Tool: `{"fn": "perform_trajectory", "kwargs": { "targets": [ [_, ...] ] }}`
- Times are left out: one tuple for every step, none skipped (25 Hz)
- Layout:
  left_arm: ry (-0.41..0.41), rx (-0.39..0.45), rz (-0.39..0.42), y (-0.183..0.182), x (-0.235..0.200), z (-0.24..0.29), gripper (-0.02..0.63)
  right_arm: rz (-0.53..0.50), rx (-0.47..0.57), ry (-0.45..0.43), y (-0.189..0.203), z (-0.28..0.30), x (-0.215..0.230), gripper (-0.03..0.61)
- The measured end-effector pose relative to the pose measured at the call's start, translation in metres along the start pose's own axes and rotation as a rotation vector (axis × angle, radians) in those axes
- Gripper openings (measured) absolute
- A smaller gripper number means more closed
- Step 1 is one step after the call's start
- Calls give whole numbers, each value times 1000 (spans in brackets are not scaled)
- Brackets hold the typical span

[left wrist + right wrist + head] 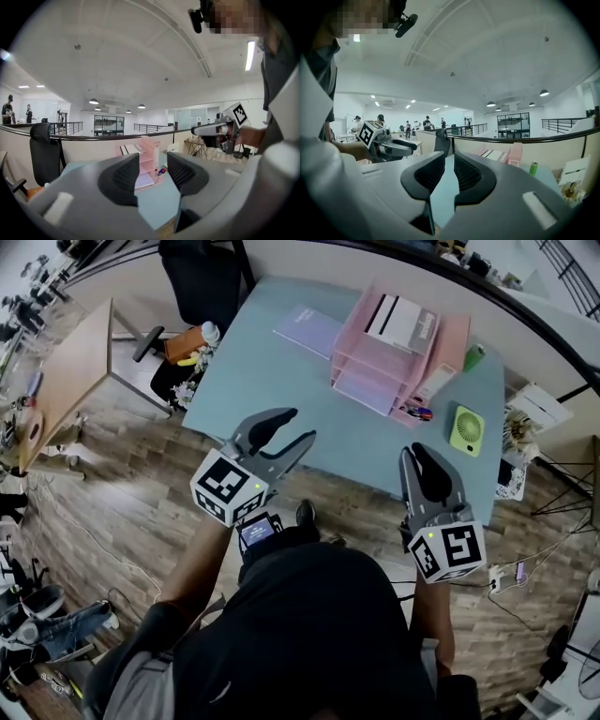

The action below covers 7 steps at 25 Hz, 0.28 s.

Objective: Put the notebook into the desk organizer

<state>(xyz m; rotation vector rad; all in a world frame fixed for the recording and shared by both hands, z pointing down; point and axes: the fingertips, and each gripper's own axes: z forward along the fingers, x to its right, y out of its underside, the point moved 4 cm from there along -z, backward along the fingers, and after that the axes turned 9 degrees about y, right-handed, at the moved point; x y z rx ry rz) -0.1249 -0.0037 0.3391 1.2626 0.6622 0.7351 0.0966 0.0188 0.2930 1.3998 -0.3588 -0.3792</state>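
Notebook (309,331) flat on table (272,390), just left of pink desk organizer (367,381)

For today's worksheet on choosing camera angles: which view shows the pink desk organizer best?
The head view: the desk organizer shows whole from above, with its stacked trays. The left gripper view gives a side look, partly hidden behind the jaws of the left gripper. The right gripper view shows only a small, distant part.

I count one lavender notebook (309,329), one pink desk organizer (366,385), one green fan (466,430), one green can (474,356), one black office chair (202,282), one blue table (281,371), one wooden table (70,371).
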Motion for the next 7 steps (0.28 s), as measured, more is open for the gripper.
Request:
{"fn": "perform_trajectory", "kwargs": {
  "targets": [
    [-1,0,-5,1,4,-2,238,3,3,3,2,-4,2,63],
    [-2,0,-13,2,8,-3,238,7,3,5,3,-7,3,63],
    [-2,0,-22,3,11,-5,238,9,1,7,4,-11,4,62],
    [-2,0,-30,4,15,-7,238,10,-2,9,4,-14,3,61],
    [-2,1,-38,6,18,-9,238,11,-6,11,3,-17,3,61],
    [-2,0,-45,7,22,-11,238,12,-10,12,3,-20,3,61],
    [-1,0,-52,8,26,-12,238,13,-13,14,2,-24,2,61]
  ]
}}
